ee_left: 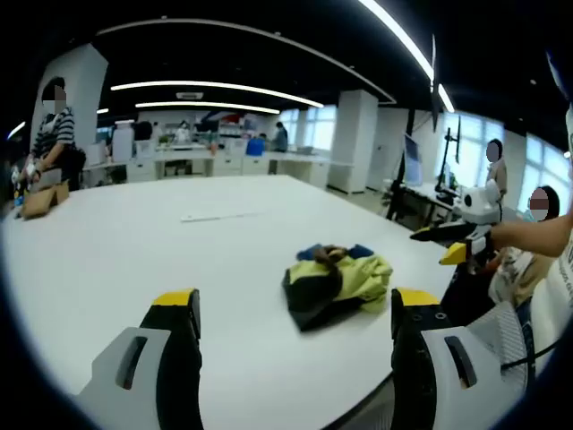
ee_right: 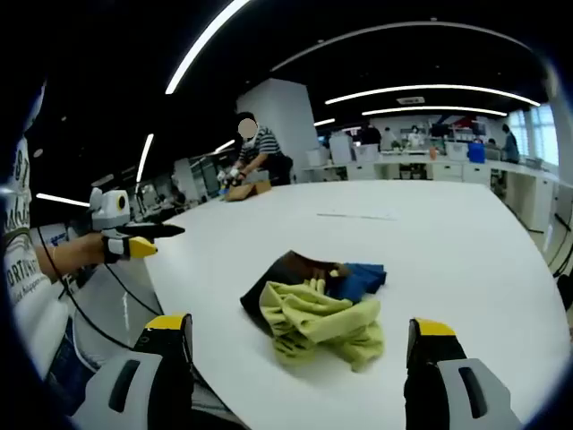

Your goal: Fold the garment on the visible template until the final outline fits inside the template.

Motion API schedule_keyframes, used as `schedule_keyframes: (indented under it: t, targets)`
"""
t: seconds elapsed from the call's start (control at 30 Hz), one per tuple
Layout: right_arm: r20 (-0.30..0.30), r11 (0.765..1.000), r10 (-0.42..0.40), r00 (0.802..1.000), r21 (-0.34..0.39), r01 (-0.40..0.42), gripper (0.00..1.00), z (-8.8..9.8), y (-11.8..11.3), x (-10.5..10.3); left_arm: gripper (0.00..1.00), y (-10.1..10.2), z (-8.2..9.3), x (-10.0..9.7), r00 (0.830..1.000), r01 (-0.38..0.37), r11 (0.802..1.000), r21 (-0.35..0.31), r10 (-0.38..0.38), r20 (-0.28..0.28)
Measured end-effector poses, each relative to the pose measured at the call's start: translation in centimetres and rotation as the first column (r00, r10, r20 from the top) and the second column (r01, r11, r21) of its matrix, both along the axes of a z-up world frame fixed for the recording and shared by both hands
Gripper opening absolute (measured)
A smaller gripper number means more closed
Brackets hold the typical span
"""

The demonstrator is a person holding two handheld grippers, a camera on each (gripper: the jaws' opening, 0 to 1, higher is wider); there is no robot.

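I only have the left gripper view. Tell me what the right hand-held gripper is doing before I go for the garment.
Observer: In the right gripper view, the right hand-held gripper has its jaws apart with nothing between them.
Operator: Describe the garment's side facing it.
Observer: The garment shows bunched yellow-green cloth nearest, with dark and blue parts behind.
Operator: Now place my gripper.
Observer: The left hand-held gripper is at the table edge, well apart from the garment.

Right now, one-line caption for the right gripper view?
Open right tongs face a crumpled garment pile on the white table, left tongs alongside.
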State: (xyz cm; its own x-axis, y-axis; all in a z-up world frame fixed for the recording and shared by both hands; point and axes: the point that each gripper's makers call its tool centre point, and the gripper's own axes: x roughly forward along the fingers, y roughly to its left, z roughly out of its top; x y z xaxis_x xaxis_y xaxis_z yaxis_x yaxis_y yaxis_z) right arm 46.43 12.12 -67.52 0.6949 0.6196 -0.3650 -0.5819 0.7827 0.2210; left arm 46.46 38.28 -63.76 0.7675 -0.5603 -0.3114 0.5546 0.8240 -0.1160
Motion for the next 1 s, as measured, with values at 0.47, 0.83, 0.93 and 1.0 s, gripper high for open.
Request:
schedule_keyframes:
  t: [0.47, 0.83, 0.93, 1.0]
  targets:
    - [-0.012, 0.999, -0.043, 0.999, -0.009, 0.043, 0.99, 0.18, -0.6, 0.31, 0.85, 0.61, -0.15, -0.41, 1.0, -0.018, 1.0, 0.015, 0.018, -0.016]
    - [-0.001, 0.999, -0.041, 0.999, -0.026, 0.041, 0.99, 0.22, -0.9, 0.17, 0.85, 0.71, -0.15, -0.14, 1.0, -0.008, 0.999, 0.045, 0.008, -0.008]
    - [-0.001, 0.999, -0.04, 0.999, -0.023, 0.04, 0.99, 0.22, -0.9, 0.17, 0.85, 0.68, -0.16, -0.15, 1.0, -0.009, 0.999, 0.042, 0.009, -0.008]
    - [0.0, 0.999, -0.037, 0.999, -0.027, 0.037, 0.98, 0.19, -0.92, 0.15, 0.85, 0.68, -0.16, -0.18, 1.0, -0.008, 0.999, 0.043, 0.009, -0.008]
